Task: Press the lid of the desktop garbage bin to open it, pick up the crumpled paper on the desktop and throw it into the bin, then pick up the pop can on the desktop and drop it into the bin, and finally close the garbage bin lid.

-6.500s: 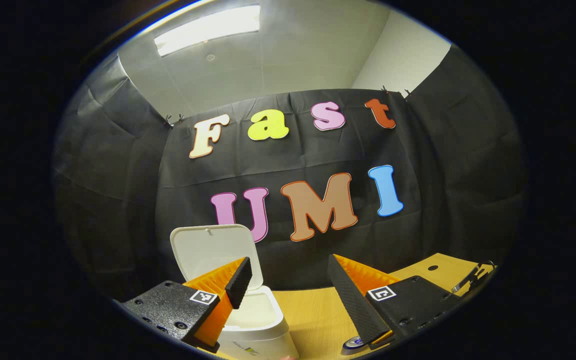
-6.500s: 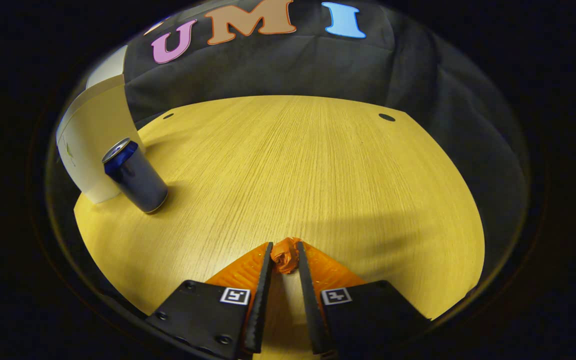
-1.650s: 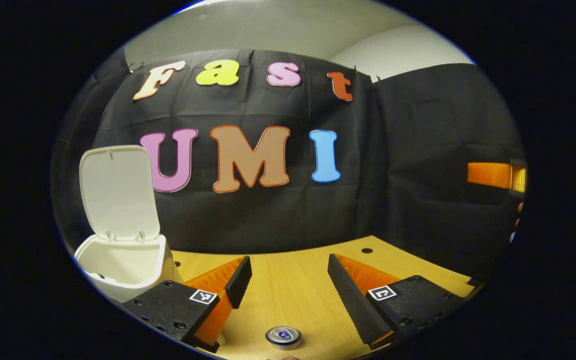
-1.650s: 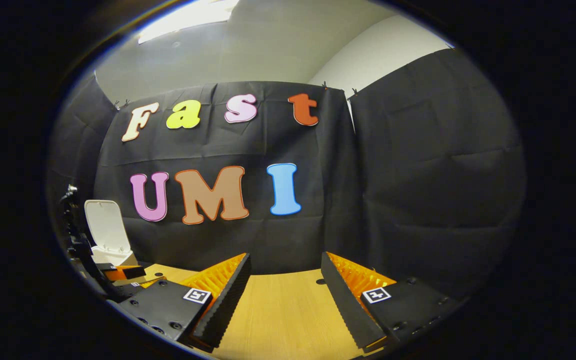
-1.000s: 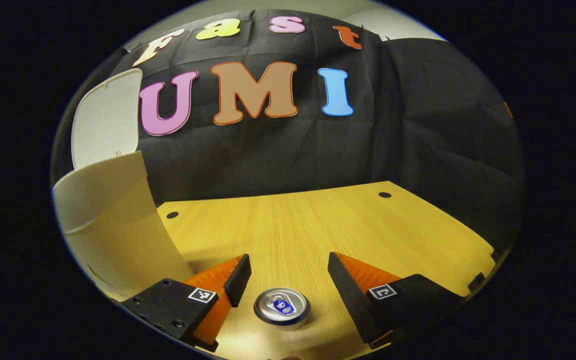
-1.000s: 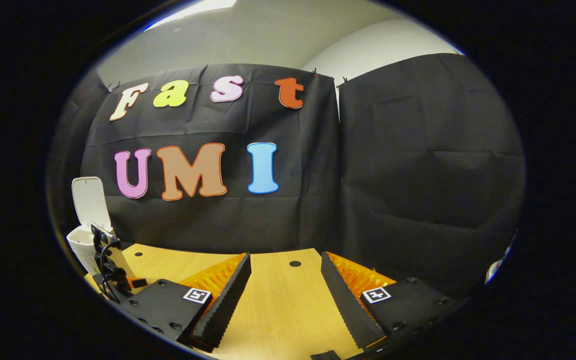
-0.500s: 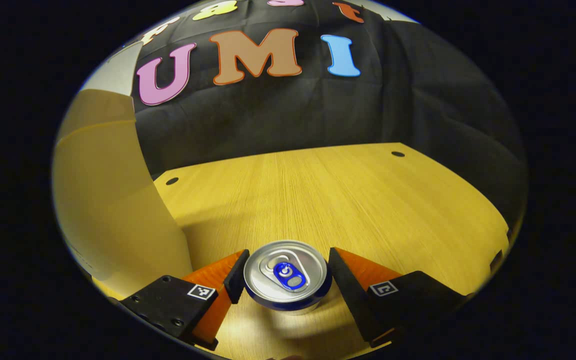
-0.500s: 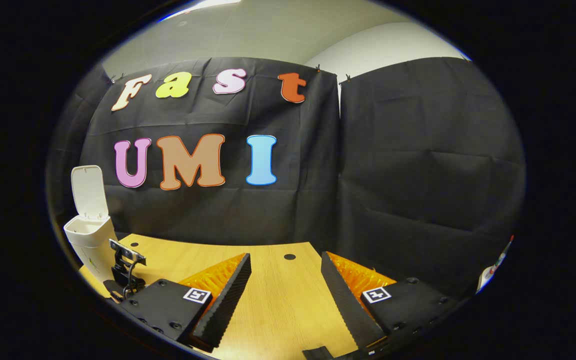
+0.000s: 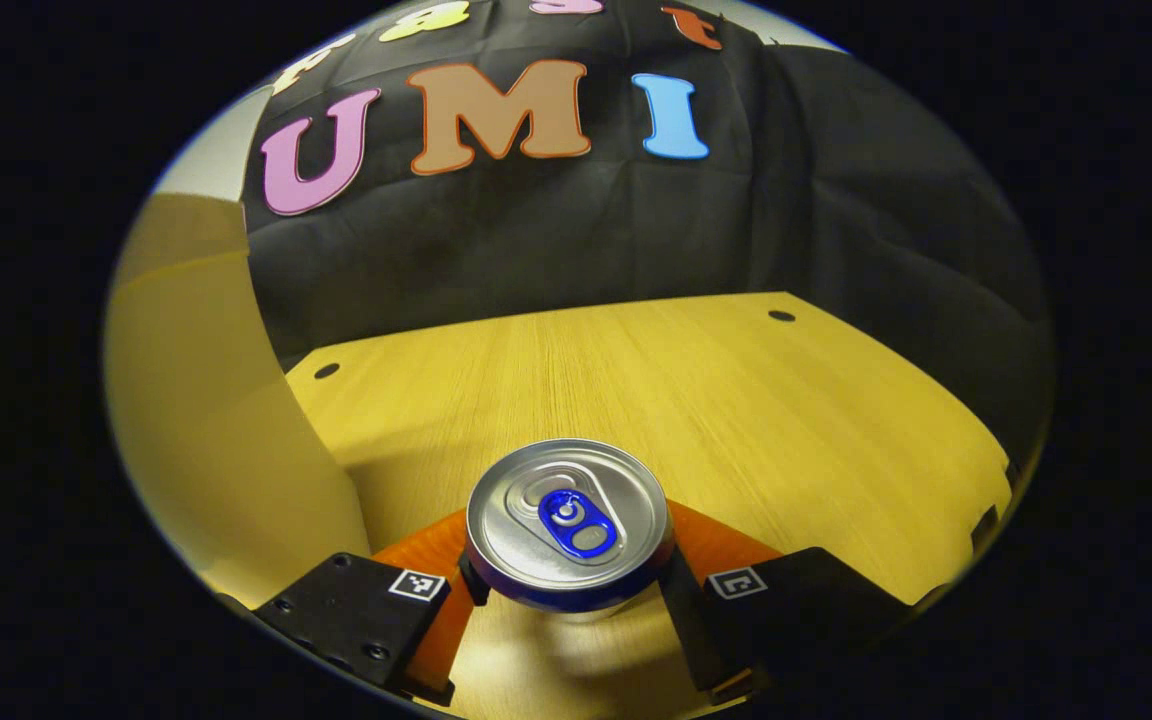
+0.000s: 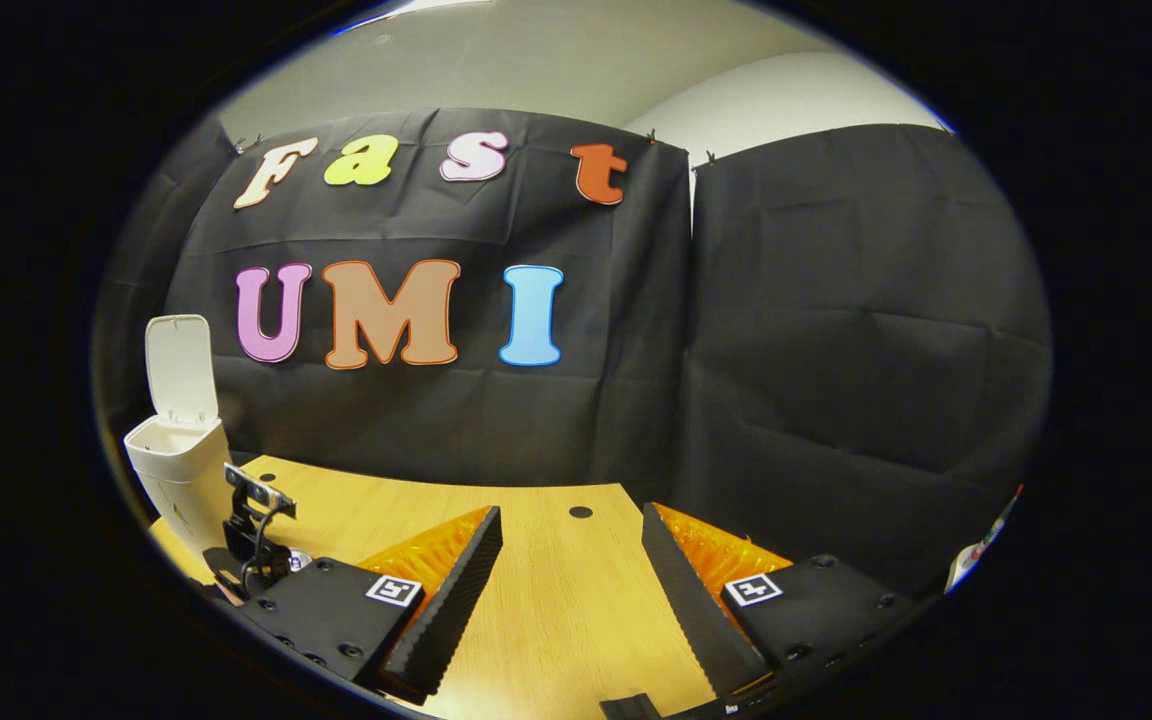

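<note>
Since half a second before, the left tongs (image 9: 570, 590) had come lower around the can (image 9: 569, 522), and their two fingers had moved in from a wide gap until they stood against its two sides, just under the rim. They seemed to be grasping the can, though the contact places themselves were hidden under the wide top. The can stood upright on the worktop (image 9: 716, 400), just beside the bin (image 9: 206, 420), whose wall rose at the left.

The right tongs (image 10: 572, 585) were released, holding nothing, and hung over the worktop well apart from the can. In the right gripper view the bin stood far at the left with its lid (image 10: 179, 368) up.

In my judgement the can was light and probably empty, with a thin wall that dents under hard squeezing, and its smooth metal side could slip. A hold at the middle of the body, on opposite sides, with moderate force, seemed the safest for it.
</note>
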The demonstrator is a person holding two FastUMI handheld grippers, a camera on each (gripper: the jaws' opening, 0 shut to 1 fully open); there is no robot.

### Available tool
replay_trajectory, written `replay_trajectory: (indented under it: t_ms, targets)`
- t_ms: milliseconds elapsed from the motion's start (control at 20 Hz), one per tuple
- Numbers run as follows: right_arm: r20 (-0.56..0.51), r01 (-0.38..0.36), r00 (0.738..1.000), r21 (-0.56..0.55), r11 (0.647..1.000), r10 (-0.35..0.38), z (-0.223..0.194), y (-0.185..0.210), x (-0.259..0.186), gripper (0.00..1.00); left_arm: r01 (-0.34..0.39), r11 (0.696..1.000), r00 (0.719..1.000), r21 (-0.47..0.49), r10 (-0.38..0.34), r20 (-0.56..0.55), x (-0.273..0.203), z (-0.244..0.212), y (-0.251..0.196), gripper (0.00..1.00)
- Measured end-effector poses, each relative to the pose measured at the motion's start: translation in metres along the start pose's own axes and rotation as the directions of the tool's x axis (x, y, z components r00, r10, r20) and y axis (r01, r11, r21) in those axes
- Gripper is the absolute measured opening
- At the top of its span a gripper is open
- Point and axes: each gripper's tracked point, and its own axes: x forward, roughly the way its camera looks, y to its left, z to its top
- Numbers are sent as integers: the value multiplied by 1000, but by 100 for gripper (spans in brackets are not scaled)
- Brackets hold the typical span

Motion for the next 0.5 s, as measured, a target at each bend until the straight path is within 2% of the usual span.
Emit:
replay_trajectory:
  t_ms: [200, 300, 500]
  targets:
    - [26, -35, 999, 1, 999, 35, 4, 16, 7, 96, 27, 999, 987, -33, -22, 157, -19, 83, 2, 80]
    - [36, -52, 998, 12, 999, 52, 6, 23, 12, 96, 36, 999, 968, -39, -25, 251, -33, 130, 5, 79]
    - [43, -75, 996, 27, 997, 74, 7, 29, 19, 94, 58, 997, 934, -51, -36, 354, -59, 185, 5, 78]
